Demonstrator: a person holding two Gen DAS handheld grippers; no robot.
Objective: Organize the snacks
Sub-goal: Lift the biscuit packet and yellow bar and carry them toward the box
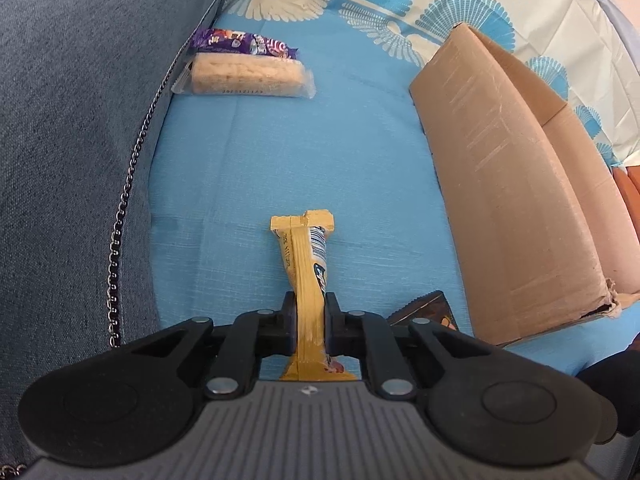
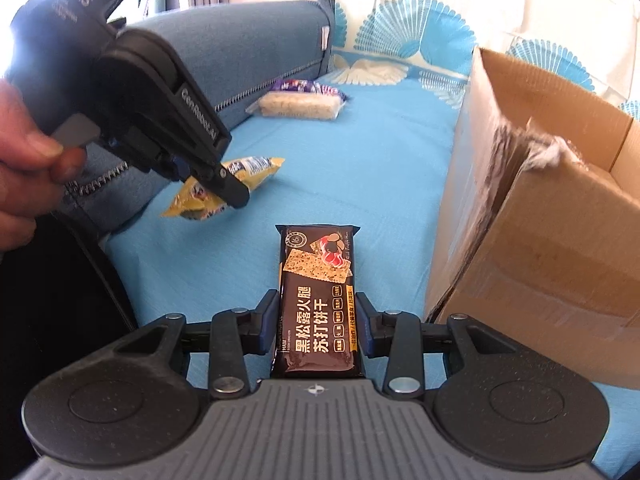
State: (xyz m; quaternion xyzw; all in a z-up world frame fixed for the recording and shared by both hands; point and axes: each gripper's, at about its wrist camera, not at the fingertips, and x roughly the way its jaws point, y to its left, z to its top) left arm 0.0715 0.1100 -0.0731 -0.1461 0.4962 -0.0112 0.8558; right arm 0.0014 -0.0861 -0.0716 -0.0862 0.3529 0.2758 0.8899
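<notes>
On blue cloth [image 1: 248, 168] | left gripper [image 1: 310, 312] clamped on yellow snack packet [image 1: 308, 264] | right gripper [image 2: 317, 316] pinching dark cracker pack [image 2: 318, 292] by its long edges | cardboard box [image 2: 540, 216] open just right | rice bar [image 1: 244, 74], purple packet [image 1: 244, 42] far, against grey cushion [image 1: 80, 120]; open cloth between.

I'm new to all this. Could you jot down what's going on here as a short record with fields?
Setting: blue cloth on a sofa
Left hand-held gripper: shut on yellow snack pack
Right hand-held gripper: shut on dark cracker pack
Container: open cardboard box, to the right
Snacks lying loose: clear-wrapped rice bar, purple pack behind it
Person: hand on the left tool
</notes>
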